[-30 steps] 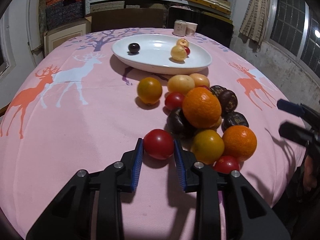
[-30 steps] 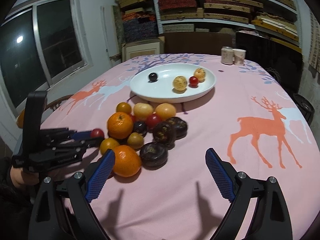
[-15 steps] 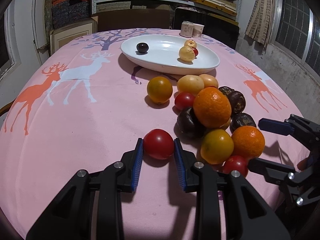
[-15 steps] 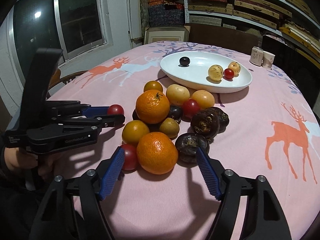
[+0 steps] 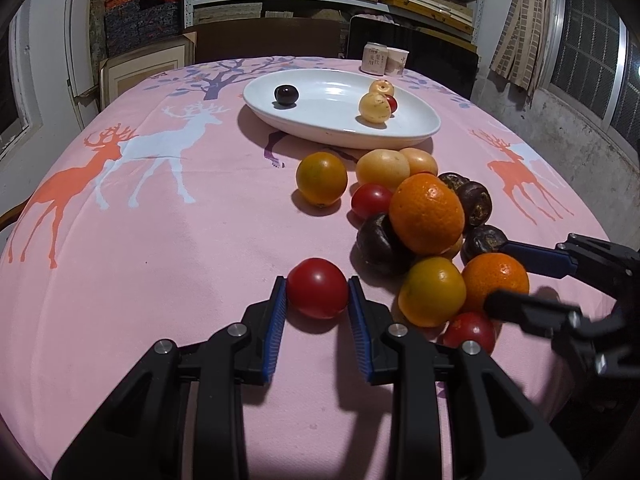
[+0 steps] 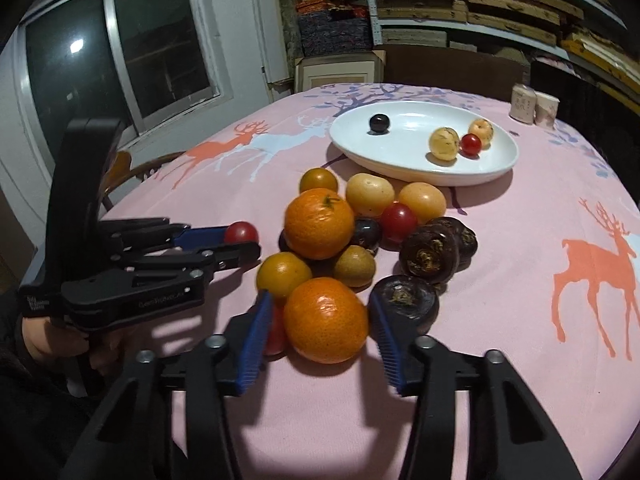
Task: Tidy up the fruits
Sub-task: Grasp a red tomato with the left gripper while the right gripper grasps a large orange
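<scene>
My left gripper (image 5: 317, 292) is shut on a red tomato (image 5: 317, 287) just above the pink tablecloth; it also shows in the right wrist view (image 6: 240, 233). My right gripper (image 6: 320, 316) is open, its fingers on either side of a small orange (image 6: 326, 319) at the near end of the fruit pile; that orange also shows in the left wrist view (image 5: 495, 282). The pile holds a big orange (image 6: 319, 223), yellow fruits, tomatoes and dark chestnuts (image 6: 430, 255). A white oval plate (image 6: 496, 160) behind it holds a dark plum (image 6: 379, 123), two yellow fruits and a small tomato.
A can and a paper cup (image 5: 385, 58) stand at the table's far edge. Shelves with boxes fill the back wall. A window is on the right in the left wrist view. Another tomato (image 5: 470, 330) lies beside the small orange.
My right gripper has moved forward into the pile and narrowed around the small orange. My left gripper stays shut on the tomato and has shifted little.
</scene>
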The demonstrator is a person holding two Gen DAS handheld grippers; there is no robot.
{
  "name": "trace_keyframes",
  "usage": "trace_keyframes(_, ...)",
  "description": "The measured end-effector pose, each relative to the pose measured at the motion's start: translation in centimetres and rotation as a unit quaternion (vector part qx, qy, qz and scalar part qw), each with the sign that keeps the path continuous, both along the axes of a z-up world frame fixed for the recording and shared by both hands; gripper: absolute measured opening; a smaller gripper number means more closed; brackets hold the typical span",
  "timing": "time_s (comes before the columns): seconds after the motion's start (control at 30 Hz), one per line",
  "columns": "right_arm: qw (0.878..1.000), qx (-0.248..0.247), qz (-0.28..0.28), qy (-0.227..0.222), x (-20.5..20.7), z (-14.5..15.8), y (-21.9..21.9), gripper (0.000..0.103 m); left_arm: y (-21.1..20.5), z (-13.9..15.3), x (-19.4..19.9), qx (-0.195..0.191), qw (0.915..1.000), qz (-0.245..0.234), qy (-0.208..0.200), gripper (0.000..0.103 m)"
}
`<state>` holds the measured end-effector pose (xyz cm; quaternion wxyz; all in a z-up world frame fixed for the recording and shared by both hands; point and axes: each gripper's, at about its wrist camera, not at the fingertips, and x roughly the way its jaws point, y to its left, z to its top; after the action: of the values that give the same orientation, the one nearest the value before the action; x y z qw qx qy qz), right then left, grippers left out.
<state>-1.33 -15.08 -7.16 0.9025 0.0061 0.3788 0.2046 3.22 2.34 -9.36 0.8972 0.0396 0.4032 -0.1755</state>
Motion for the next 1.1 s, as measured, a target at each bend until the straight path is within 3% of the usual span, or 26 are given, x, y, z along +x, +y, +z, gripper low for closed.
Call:
trace_keyframes(0.1, 0.999, 0.04, -0.006, 0.023, 0.6, -0.2, -1.2, 0.044, 0.0, 0.0, -0.1, 0.001, 1.0, 0.0, -0.001, 0.03)
trace_keyframes(0.27, 1.0, -0.014, 0.004, 0.007, -0.3, -0.3, 0.2, 0.047, -0.1, 0.0, -0.2, 0.001, 1.0, 0.0, -0.002, 0.03)
trace_keyframes(1.1, 1.0, 0.005, -0.013, -0.021, -1.2, 1.4, -1.4, 0.045, 0.5, 1.5, -0.6, -0.006, 0.9997, 0.004, -0.024, 0.03)
